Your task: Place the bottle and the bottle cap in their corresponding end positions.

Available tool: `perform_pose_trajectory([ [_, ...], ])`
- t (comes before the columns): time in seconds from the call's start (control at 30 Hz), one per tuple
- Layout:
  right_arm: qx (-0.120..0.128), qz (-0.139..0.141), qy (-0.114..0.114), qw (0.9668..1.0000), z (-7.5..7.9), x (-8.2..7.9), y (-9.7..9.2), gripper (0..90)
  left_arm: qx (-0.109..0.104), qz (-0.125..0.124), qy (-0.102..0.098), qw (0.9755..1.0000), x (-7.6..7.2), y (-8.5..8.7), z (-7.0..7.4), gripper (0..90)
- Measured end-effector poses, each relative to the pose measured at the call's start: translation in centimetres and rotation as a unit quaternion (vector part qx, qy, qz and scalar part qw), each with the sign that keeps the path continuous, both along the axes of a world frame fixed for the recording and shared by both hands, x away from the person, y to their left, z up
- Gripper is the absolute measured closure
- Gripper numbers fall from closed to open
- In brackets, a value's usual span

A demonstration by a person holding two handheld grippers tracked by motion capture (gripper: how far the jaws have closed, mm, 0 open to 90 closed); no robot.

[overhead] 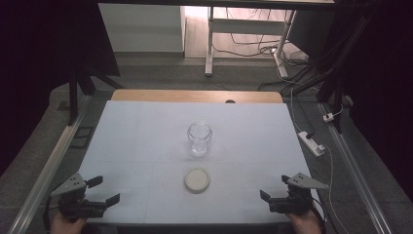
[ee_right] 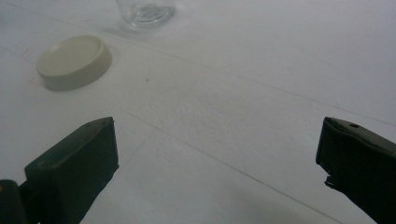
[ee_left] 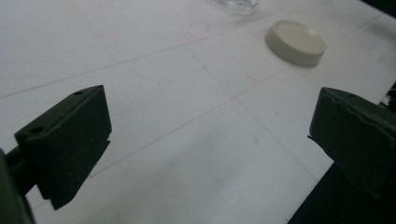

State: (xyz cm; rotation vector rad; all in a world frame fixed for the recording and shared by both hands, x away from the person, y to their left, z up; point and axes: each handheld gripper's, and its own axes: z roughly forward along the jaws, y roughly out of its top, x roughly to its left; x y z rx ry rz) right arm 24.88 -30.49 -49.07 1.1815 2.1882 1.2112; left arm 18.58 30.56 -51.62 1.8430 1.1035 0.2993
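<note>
Two things lay on the table between the grippers: a clear glass jar (overhead: pixel 199 138) and a cream lid (overhead: pixel 197 180). Only the jar's base (ee_left: pixel 237 3) showed in the left gripper view, cut off by the top edge, and the right gripper view likewise caught just its lower part (ee_right: pixel 146 11); whether anything was inside could not be made out. The left gripper (overhead: pixel 102 190) rested at the near left corner with its jaws spread wide, gripping nothing and touching nothing but the surface under it; the lid (ee_left: pixel 296 42) sat ahead of it and off to its right, well apart, with the jar farther on. The right gripper (overhead: pixel 275 187) sat at the near right corner, jaws equally wide apart and empty, the lid (ee_right: pixel 74 61) ahead to its left and the jar beyond that. A hand (overhead: pixel 65 223) behind each gripper was mostly cropped by the bottom edge. The table (overhead: pixel 146 131) was covered in white sheeting with faint seams, a wooden strip (overhead: pixel 195 95) at its far edge. Beyond it the room was dim, with grey floor, a white desk frame (overhead: pixel 210 44), loose cables and a power strip (overhead: pixel 311 143).
</note>
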Motion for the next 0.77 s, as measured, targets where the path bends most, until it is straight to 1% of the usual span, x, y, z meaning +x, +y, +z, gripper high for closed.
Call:
perform_pose_trajectory([
  [0.13,0.002,-0.013,0.004,0.9999,-0.2,-0.4,-0.9,0.0,0.008,0.01,0.003,0.9999,-0.3,0.3,-0.2,0.1],
  [0.27,-0.003,-0.021,0.013,0.9997,-0.4,-0.7,-1.5,0.0,0.026,0.02,0.008,0.9994,-0.7,0.3,-0.4,0.0],
  [0.4,0.003,-0.031,0.017,0.9994,-0.4,-1.0,-2.0,0.0,0.042,0.027,0.018,0.9986,-0.9,0.4,-0.7,0.0],
  [0.47,0.006,-0.033,0.019,0.9993,-0.3,-1.2,-2.2,0.0,0.046,0.032,0.019,0.9983,-1.1,0.4,-0.6,0.0],
  [0.57,-0.004,-0.037,0.02,0.9991,-0.3,-1.4,-2.3,0.0,0.061,0.038,0.028,0.997,-1.3,0.3,-0.7,0.0],
  [0.67,-0.012,-0.037,0.022,0.999,-0.3,-1.5,-2.2,0.0,0.075,0.038,0.036,0.9958,-1.3,0.1,-0.7,0.0],
  [0.77,-0.018,-0.036,0.022,0.9989,-0.3,-1.5,-2.1,0.0,0.08,0.036,0.038,0.9954,-1.1,-0.1,-0.7,0.0],
])
